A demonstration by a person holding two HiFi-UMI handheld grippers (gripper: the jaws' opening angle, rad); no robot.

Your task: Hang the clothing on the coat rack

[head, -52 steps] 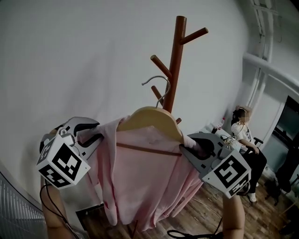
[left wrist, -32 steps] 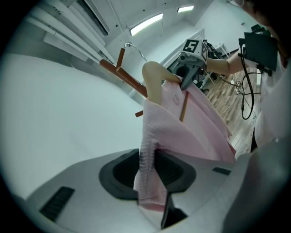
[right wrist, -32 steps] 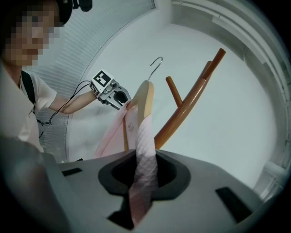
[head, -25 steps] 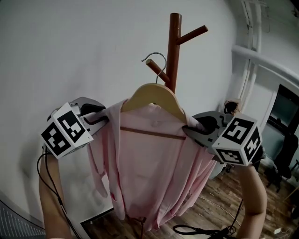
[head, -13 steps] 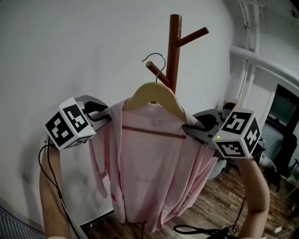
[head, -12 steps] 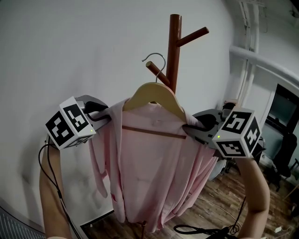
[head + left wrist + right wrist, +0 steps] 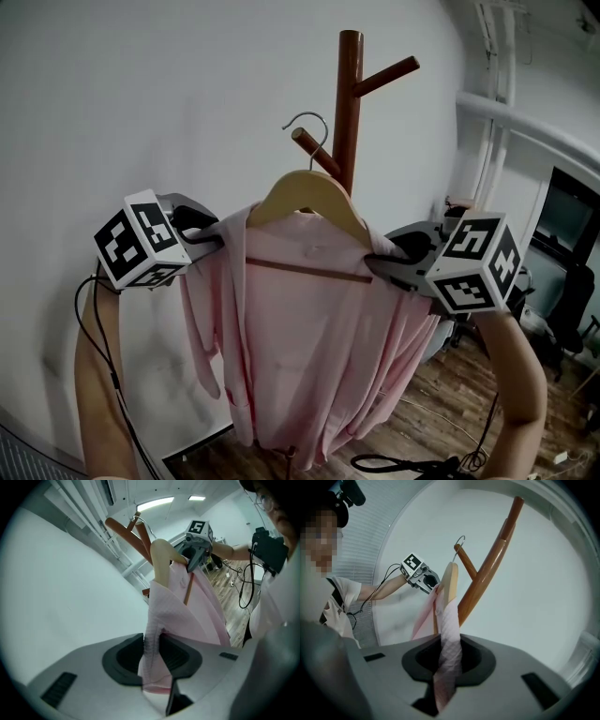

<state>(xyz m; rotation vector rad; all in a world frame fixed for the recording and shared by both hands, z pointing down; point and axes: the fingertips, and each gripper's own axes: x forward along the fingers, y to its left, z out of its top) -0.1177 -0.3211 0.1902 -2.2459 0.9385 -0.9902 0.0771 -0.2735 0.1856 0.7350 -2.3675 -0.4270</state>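
A pink garment [image 7: 300, 347] hangs on a wooden hanger [image 7: 309, 192] in front of the brown wooden coat rack [image 7: 350, 103]. The hanger's metal hook [image 7: 309, 120] arches over the rack's lower left peg [image 7: 314, 153]; whether it rests on the peg I cannot tell. My left gripper [image 7: 217, 234] is shut on the garment's left shoulder, with pink cloth pinched between its jaws [image 7: 152, 656]. At the other shoulder my right gripper [image 7: 372, 262] is shut on a bunched fold of the cloth [image 7: 447, 660]. Both grippers hold the garment up level.
A white wall [image 7: 141, 94] stands close behind the rack. White pipes [image 7: 525, 122] run along the right, and a dark window [image 7: 572, 225] lies beyond them. Black cables [image 7: 412, 464] lie on the wooden floor below. An upper peg [image 7: 384, 75] sticks out to the right.
Since the earliest frame the hanger has risen, and its hook has gone from beside the pole up over the left peg. Over the last second both grippers barely shifted.
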